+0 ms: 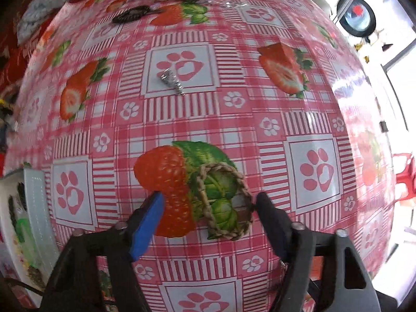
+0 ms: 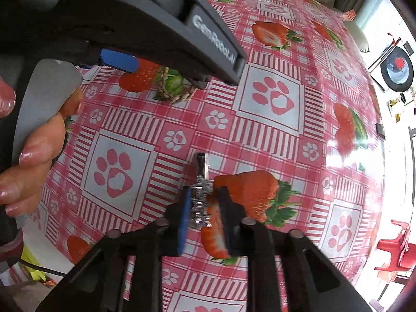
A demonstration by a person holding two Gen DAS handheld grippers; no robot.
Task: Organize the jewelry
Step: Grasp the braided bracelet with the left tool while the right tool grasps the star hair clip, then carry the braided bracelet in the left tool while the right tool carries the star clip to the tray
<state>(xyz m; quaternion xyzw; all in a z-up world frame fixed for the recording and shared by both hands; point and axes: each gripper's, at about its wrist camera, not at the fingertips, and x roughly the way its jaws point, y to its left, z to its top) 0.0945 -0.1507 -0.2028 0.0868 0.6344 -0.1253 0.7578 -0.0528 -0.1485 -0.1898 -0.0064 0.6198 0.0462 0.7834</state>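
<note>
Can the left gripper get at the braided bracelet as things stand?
Probably yes. The left gripper stands open directly over the braided bracelet, which lies flat on the tablecloth between its fingers, with nothing lying over it.

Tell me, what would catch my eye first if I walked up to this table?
The loud pink tablecloth with its strawberries and paw prints covers the whole table. In the left wrist view a braided straw ring lies between the open fingers of the left claw. In the right wrist view the right claw pinches a sparkly silver hair clip over a printed strawberry.
</note>
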